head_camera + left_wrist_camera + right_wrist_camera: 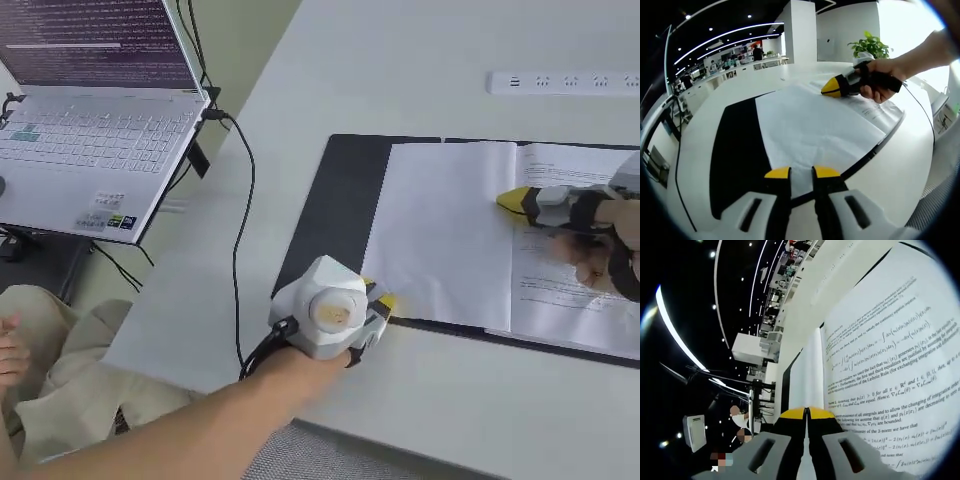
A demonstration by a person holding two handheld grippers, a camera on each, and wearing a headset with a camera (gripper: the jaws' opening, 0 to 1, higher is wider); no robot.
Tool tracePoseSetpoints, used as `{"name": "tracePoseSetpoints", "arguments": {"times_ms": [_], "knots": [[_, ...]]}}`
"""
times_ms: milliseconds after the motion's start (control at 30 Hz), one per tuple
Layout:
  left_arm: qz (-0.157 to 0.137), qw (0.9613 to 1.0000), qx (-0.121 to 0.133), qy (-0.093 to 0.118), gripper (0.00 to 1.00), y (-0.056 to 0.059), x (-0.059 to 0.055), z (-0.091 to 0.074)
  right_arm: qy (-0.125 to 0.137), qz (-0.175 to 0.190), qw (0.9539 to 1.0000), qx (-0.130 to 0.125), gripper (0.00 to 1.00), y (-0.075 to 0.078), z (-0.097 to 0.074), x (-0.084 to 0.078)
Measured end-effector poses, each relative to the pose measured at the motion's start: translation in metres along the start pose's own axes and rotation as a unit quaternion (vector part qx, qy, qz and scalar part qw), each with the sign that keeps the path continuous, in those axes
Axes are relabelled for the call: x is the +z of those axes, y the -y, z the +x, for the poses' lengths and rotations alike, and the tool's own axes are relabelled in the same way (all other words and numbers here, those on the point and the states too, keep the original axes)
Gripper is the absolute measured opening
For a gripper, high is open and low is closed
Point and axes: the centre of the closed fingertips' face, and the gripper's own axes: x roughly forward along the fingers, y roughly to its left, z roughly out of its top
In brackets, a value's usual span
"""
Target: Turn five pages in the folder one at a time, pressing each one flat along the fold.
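Head view: right tongs (505, 203) on fold (512, 272)

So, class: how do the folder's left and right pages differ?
The left page is blank; the right page carries printed text and maths. The left gripper sits at the left page's near edge; the right gripper lies over the right page, tip at the fold. Both are white sheets lying in the black folder.
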Motion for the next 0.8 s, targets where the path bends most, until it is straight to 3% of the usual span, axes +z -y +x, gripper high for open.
{"name": "tracePoseSetpoints", "arguments": {"times_ms": [100,200,467,800], "knots": [[0.002,1.0000,0.000,0.001,0.15,0.000,0.000,0.000,-0.004,-0.003,1.0000,0.000,0.00,-0.001,-0.003,-0.004],[0.001,1.0000,0.000,0.001,0.15,0.000,0.000,0.000,-0.034,-0.015,0.9993,0.001,0.00,-0.001,-0.007,-0.022],[0.004,1.0000,0.001,0.002,0.15,0.001,0.001,0.000,-0.042,-0.013,0.9990,0.005,0.00,0.001,-0.016,-0.040],[0.006,1.0000,0.001,0.003,0.15,0.002,0.001,0.000,-0.065,-0.017,0.9977,0.007,0.00,0.001,-0.030,-0.075]]}}
